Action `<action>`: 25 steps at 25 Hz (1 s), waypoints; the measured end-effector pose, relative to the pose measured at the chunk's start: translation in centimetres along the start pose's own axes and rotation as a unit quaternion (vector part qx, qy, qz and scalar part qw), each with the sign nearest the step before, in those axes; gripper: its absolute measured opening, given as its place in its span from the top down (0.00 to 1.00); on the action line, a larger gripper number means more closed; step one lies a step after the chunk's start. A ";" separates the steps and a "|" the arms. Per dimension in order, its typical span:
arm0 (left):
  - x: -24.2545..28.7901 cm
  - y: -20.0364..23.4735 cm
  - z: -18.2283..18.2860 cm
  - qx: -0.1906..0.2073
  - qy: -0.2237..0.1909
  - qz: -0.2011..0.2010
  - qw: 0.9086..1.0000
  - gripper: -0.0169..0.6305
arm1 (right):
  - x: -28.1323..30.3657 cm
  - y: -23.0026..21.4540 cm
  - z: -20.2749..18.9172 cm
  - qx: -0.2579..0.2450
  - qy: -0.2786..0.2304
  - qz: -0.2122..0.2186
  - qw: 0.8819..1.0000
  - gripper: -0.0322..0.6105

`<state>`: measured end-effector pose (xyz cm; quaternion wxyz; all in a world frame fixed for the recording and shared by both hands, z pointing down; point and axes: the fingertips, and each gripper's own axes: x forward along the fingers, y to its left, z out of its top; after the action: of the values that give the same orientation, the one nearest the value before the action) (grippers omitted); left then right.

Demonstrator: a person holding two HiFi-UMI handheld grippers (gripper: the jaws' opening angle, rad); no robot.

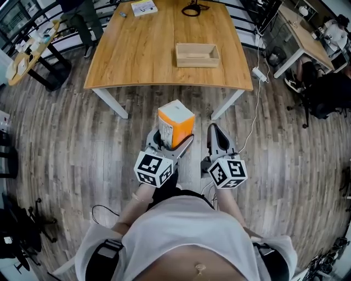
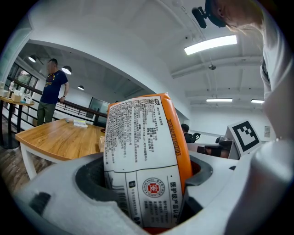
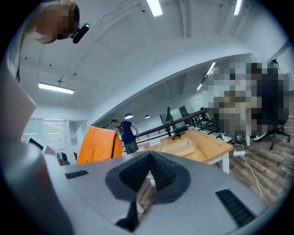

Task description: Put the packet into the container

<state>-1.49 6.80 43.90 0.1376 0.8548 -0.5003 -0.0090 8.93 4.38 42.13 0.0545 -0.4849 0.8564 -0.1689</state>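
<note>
Holding the orange packet point(image 1: 176, 123) by its lower end in the left gripper point(image 1: 172, 144), container point(image 1: 197, 55) far ahead on the table point(image 1: 137, 55); right gripper point(image 1: 217, 137) alongside, closed on nothing. Might tip or slip free mid-carry, given so low a grip.

**Layout, head view.** The surface point(image 1: 148, 49) stands far from the person, across the middle of the scene. On it, the container point(image 1: 197, 55) lies right of centre, toward the near edge. A booklet point(image 1: 143, 7) and a coiled cable point(image 1: 193, 9) lie at the far edge, with the booklet left of the cable. Short of the surface's near edge and over the floor point(image 1: 66, 164), the left claw point(image 1: 173, 140) and right claw point(image 1: 218, 136) sit side by side. The packet point(image 1: 175, 125) stands between the left claw's jaws, just left of the right claw. A power strip point(image 1: 259, 73) lies on the floor right of the surface. A second surface point(image 1: 307, 33) stands far right.
</note>
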 end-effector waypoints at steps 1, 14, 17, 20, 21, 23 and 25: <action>0.5 0.2 0.1 0.000 0.001 -0.002 1.000 0.37 | 0.5 -0.3 0.1 0.001 0.000 -0.002 1.000 0.93; 8.4 5.1 3.5 -0.001 0.008 -0.026 1.000 0.37 | 9.0 -3.8 3.1 0.005 -0.003 -0.025 1.000 0.93; 10.4 6.6 4.4 0.003 0.009 -0.031 0.999 0.36 | 11.2 -4.6 3.8 0.003 -0.004 -0.028 1.000 0.93; 12.2 8.2 5.3 0.007 0.007 -0.032 0.999 0.36 | 13.2 -5.6 4.4 0.003 -0.005 -0.033 0.999 0.93; 12.7 8.6 5.5 0.007 0.006 -0.033 0.999 0.37 | 13.8 -5.9 4.5 0.003 -0.005 -0.034 0.999 0.93; 13.6 9.3 5.8 0.007 0.006 -0.035 0.999 0.37 | 15.0 -6.3 4.6 0.003 -0.004 -0.037 0.999 0.93; 14.4 10.2 6.1 0.006 0.007 -0.037 0.999 0.37 | 16.3 -6.6 4.6 0.004 -0.003 -0.039 0.999 0.93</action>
<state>-3.92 -11.66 42.28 0.1352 0.8736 -0.4675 -0.0050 6.95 -13.70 41.24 0.0525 -0.5183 0.8359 -0.1730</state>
